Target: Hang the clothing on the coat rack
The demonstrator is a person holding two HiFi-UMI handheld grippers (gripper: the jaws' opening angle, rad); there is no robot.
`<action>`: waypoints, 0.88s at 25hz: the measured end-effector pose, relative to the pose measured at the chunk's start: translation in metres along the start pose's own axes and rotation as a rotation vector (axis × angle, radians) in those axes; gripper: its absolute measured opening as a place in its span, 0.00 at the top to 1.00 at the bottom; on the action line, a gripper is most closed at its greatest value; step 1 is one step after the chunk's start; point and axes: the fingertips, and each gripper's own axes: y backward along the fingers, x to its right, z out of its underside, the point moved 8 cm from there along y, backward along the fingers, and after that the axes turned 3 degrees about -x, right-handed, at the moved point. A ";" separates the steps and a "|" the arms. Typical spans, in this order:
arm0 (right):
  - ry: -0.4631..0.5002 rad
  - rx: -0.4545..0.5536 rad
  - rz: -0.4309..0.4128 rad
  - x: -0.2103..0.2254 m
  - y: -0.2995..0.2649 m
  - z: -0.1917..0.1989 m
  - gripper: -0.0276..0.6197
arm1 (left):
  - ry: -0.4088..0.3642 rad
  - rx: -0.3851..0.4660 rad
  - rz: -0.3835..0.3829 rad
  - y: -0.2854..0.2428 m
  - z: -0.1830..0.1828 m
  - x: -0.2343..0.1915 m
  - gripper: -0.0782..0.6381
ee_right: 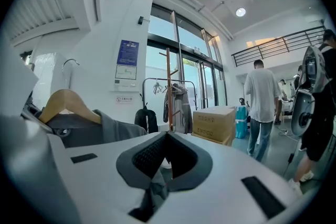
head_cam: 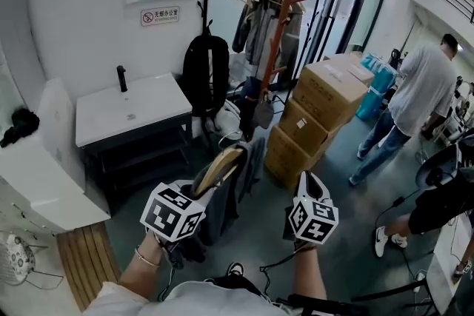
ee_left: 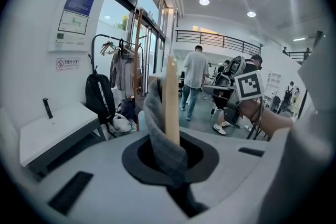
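We carry the gray garment (head_cam: 235, 192) on its wooden hanger (head_cam: 222, 165). The left gripper (ee_left: 170, 152) clamps hanger and cloth, and the right gripper (ee_right: 156, 178) pinches the fabric. The coat rack (head_cam: 280, 26) stands well ahead, so next we likely approach and lift.

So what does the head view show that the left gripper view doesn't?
Only the head view: the slatted wooden panel. Only the left gripper view: ceiling lights, the balcony railing, and the left claw shut on the grey garment and wooden hanger. Both: the black backpack, the wooden coat rack, the person in a light shirt.
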 end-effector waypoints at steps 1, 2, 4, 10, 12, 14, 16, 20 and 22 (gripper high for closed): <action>-0.003 0.000 0.003 0.000 -0.001 0.001 0.92 | -0.003 -0.001 0.001 0.000 -0.001 -0.001 0.88; -0.004 0.000 0.006 0.000 -0.003 0.002 0.92 | -0.006 -0.001 0.002 -0.001 -0.001 -0.002 0.88; -0.005 -0.003 0.010 0.001 -0.008 0.004 0.92 | -0.010 -0.001 0.001 -0.005 -0.002 -0.006 0.88; -0.019 -0.011 0.013 0.011 -0.034 0.005 0.92 | -0.003 0.011 -0.001 -0.020 -0.012 -0.014 0.88; -0.020 -0.012 0.010 0.014 -0.047 0.004 0.92 | -0.004 0.020 0.007 -0.026 -0.018 -0.018 0.88; -0.019 -0.007 0.004 0.018 -0.061 0.001 0.92 | -0.013 0.027 0.008 -0.035 -0.027 -0.023 0.88; -0.021 0.000 -0.001 0.023 -0.076 -0.004 0.92 | -0.022 0.031 0.004 -0.045 -0.039 -0.027 0.88; -0.028 0.012 -0.007 0.038 -0.107 -0.016 0.92 | -0.034 0.032 0.009 -0.069 -0.061 -0.035 0.88; -0.029 0.017 -0.010 0.047 -0.122 -0.022 0.92 | -0.041 0.031 0.019 -0.083 -0.073 -0.037 0.88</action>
